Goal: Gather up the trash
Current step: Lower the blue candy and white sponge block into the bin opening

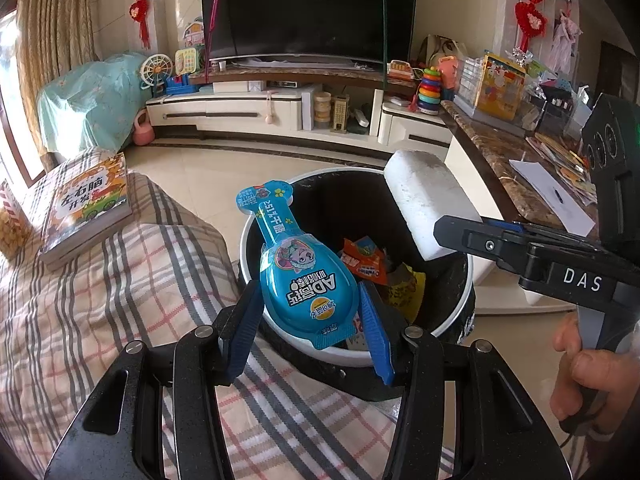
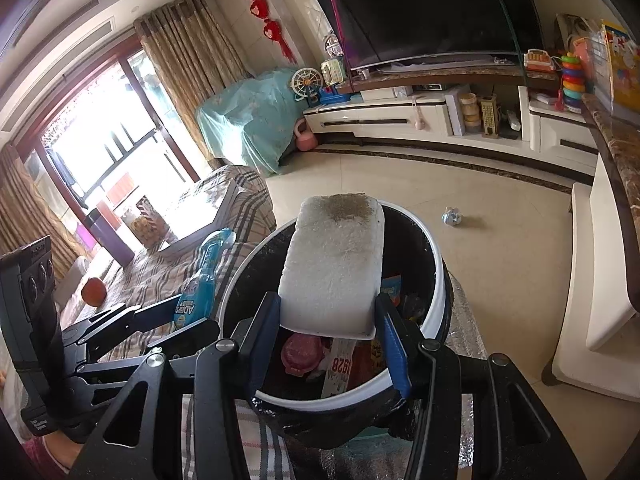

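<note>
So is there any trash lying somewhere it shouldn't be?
Yes. A crumpled ball of foil or paper lies alone on the tiled floor beyond the trash bin, well apart from it. The blue snack packet and white foam block are gripped over the bin.

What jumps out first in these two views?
Both grippers hold trash over the black bin: the left gripper clamps a blue snack pack, the right gripper a white foam block. Wrappers already lie in the bin; a foil ball sits on the floor beyond.

Both wrist views look down, close, into the bin (image 1: 256, 240).
</note>
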Demonstrator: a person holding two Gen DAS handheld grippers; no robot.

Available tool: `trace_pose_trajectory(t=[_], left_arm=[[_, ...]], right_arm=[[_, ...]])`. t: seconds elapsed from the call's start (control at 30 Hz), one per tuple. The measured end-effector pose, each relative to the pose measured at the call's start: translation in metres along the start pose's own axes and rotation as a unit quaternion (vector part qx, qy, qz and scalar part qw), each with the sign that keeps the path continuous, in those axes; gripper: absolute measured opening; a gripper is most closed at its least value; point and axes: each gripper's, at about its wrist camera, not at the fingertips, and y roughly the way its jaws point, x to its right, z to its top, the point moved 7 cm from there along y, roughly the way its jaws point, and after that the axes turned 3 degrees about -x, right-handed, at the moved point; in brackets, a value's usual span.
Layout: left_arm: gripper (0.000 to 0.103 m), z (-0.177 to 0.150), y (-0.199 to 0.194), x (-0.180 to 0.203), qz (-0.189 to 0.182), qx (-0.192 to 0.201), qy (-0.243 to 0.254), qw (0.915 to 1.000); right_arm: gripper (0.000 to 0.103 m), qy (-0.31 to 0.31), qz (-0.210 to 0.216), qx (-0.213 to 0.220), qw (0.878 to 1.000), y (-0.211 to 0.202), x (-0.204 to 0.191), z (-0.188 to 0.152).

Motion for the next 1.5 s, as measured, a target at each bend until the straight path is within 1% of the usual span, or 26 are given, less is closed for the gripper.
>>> trace_pose_trajectory(t=[0.47,1.5], left_arm=[[0.048,0.005,0.012,0.002,0.0,-0.01,-0.003,0.9999],[0.048,0.011,0.018,0.005,0.002,-0.013,0.0,0.9999]], right_arm=[[0.049,0.006,-0.002,-0.01,1.0,0.011,0.004,0.007],[0.052,0.015,-0.002,-0.022,1.0,0.019,0.009,0.016]])
